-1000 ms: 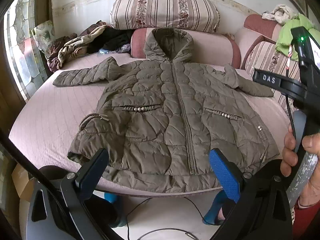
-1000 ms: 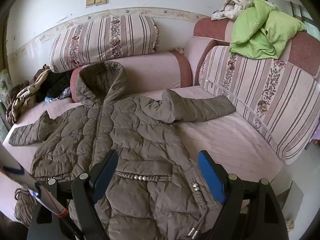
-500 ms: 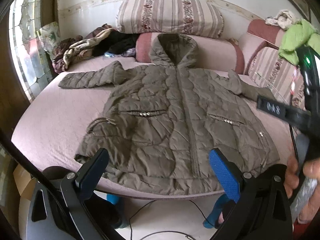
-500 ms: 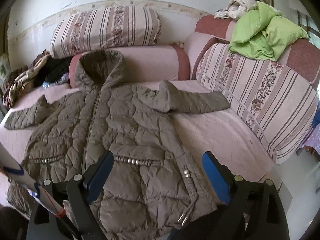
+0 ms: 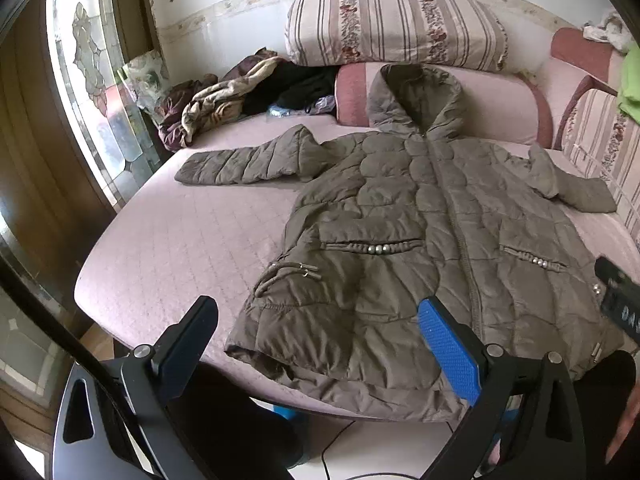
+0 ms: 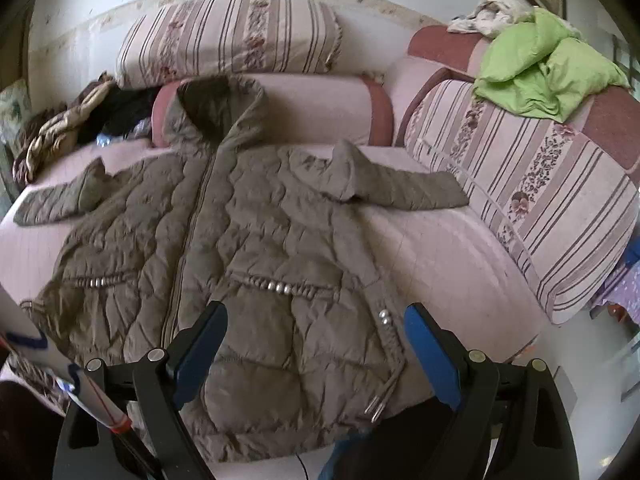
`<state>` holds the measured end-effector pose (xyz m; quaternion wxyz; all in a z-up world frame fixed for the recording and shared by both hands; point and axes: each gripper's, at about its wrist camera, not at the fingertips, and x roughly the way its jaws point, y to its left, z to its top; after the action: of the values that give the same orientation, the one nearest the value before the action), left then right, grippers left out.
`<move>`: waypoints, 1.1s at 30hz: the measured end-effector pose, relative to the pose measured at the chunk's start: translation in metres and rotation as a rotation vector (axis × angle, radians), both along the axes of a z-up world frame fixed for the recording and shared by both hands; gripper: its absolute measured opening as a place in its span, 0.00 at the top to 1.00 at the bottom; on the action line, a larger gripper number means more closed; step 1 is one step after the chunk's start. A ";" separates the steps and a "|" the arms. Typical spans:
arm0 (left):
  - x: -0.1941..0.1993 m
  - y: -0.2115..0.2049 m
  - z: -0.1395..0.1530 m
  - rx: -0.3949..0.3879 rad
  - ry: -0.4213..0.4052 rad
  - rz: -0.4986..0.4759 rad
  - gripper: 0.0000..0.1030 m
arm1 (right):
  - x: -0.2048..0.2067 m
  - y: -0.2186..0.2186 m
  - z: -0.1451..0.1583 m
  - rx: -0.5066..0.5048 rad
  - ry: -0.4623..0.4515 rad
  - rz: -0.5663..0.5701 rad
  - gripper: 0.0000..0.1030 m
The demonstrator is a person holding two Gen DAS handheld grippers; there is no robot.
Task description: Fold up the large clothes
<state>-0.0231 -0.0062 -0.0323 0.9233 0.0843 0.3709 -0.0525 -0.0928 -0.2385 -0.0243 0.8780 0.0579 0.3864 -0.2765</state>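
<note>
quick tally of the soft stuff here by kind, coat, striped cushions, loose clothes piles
Coat: 1
Striped cushions: 2, back one, side one
Loose clothes piles: 2, dark pile, green pile
Total: 5

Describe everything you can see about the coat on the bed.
The coat is an olive-brown quilted puffer, zipped shut, lying flat and face up on the pink bed. Its hood rests against a bolster; both sleeves stretch sideways. Two pockets have metal-bead trim, and drawcords hang at the side seams. The hem reaches the bed's near edge. Neither open gripper touches it.
</note>
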 end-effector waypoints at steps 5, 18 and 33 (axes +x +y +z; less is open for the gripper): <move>0.010 0.006 -0.008 -0.021 0.063 0.010 0.03 | 0.002 0.008 -0.013 0.061 0.053 0.052 0.10; 0.024 0.007 -0.028 -0.026 0.152 0.037 0.03 | -0.005 0.006 -0.035 0.148 0.188 0.077 0.10; 0.008 -0.013 -0.039 -0.048 0.238 -0.072 0.03 | -0.010 0.024 -0.043 0.143 0.258 0.121 0.10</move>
<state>-0.0154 -0.0191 -0.0715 0.8721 0.0684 0.4731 -0.1041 -0.1024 -0.2148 -0.0674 0.8298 0.0611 0.5174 -0.2002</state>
